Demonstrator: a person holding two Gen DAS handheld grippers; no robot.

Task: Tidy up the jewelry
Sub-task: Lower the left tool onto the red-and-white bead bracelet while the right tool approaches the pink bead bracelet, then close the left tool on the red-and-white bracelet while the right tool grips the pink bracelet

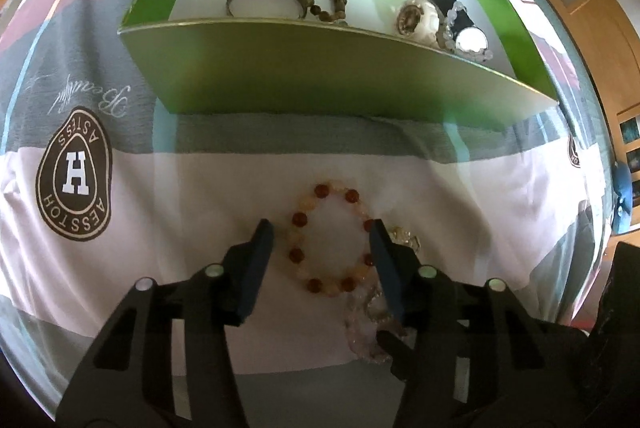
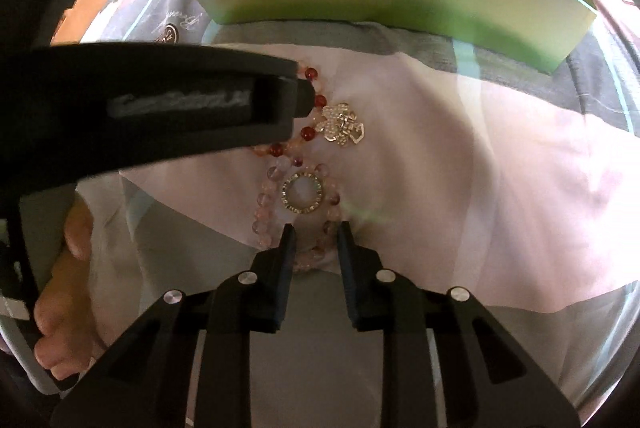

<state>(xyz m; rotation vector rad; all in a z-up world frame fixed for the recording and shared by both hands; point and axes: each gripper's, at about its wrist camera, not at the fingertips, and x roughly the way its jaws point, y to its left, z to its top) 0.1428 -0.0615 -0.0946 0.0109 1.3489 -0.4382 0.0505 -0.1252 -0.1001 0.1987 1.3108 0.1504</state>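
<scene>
Jewelry sorting, roughly halfway

Several pieces are already laid in the green box [image 1: 320, 76]; just before it, the red-bead bracelet [image 1: 330, 240] is straddled by the half-open left tool [image 1: 322, 228], the pink bracelet [image 2: 296, 212] by the nearly closed right tool [image 2: 316, 232].

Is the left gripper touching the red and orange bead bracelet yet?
Cannot tell. In the left wrist view the left gripper straddles the red and orange bead bracelet; one finger overlaps its beads, but contact isn't plain.

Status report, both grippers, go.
Left gripper open, straddling amber bracelet. Right gripper open, astride pink bracelet. Brooch crowds the amber.
</scene>
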